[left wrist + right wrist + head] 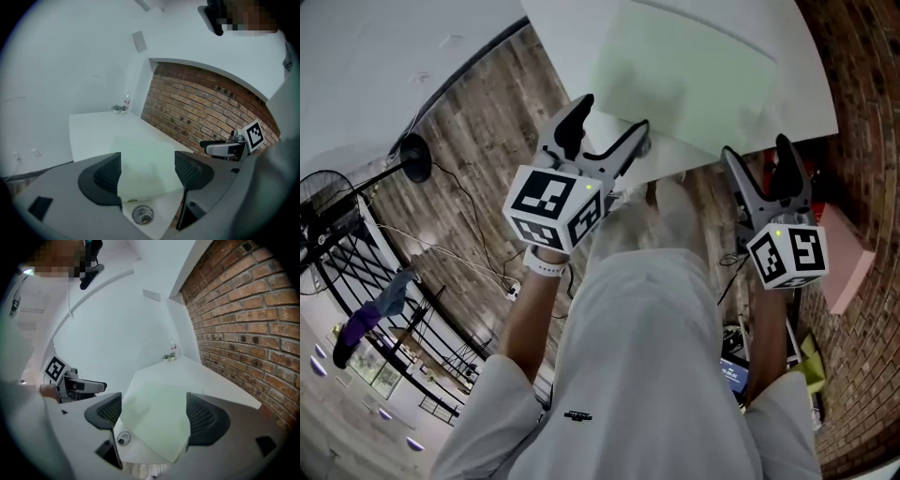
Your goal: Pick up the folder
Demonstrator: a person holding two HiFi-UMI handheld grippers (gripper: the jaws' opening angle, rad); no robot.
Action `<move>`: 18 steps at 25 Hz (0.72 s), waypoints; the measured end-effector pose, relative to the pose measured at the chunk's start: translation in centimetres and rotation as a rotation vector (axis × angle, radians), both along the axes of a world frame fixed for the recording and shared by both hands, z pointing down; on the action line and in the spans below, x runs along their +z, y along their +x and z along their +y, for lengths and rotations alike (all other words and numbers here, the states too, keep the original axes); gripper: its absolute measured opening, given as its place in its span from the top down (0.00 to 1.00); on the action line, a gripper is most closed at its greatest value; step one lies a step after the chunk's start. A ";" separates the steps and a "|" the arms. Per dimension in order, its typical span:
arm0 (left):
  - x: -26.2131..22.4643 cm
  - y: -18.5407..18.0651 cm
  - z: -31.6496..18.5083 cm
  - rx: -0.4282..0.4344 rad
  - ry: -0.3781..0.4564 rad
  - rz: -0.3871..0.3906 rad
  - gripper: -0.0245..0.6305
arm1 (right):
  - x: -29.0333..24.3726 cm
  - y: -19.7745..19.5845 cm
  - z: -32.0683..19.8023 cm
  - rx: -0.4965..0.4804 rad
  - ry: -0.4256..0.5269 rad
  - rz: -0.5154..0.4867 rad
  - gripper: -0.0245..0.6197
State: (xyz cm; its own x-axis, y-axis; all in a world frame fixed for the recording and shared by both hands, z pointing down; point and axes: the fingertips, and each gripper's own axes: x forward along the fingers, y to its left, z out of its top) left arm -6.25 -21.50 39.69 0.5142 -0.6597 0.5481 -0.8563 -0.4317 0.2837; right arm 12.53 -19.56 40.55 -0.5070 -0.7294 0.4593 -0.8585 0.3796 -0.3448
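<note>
Pale shirt (647, 356) of the person fills the foreground, w/ both tools held out toward the white table (797, 94). Ahead of the two, flat on that table, lies the pale green folder (684, 75), its near edge just beyond the jaw tips & close to the table's front edge. Left gripper (611, 117) and right gripper (759, 150) both have jaws apart, nothing between the pads; neither touches the folder. Cable grommet (142, 214) sits in the tabletop just under the left jaws, beside the folder's near corner. Small potted plants (169, 356) stand well beyond, at the table's far end.

Folder looks thin, light & floppy, prob. slick on the smooth top; lying flat, it offers little to pinch. Best hold, on this reading: the near edge or corner, one gripper each side so it doesn't sag. Far edge is cut off in the head view; spine side & contents can't be made out.
</note>
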 end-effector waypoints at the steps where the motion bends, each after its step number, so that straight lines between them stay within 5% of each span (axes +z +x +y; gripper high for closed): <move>1: 0.5 -0.1 -0.6 -0.002 -0.004 -0.005 0.44 | 0.5 0.0 -0.4 0.000 -0.008 0.001 0.30; 18: 10.1 -2.9 -7.6 0.002 -0.164 -0.080 0.40 | 9.0 0.1 -5.8 -0.019 -0.166 0.019 0.06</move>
State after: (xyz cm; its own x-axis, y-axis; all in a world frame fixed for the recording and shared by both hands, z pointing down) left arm -9.13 -29.12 49.76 0.4656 -0.5574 0.6874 -0.8782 -0.3871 0.2809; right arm 12.61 -25.35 49.52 -0.5105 -0.6331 0.5819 -0.8584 0.3353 -0.3882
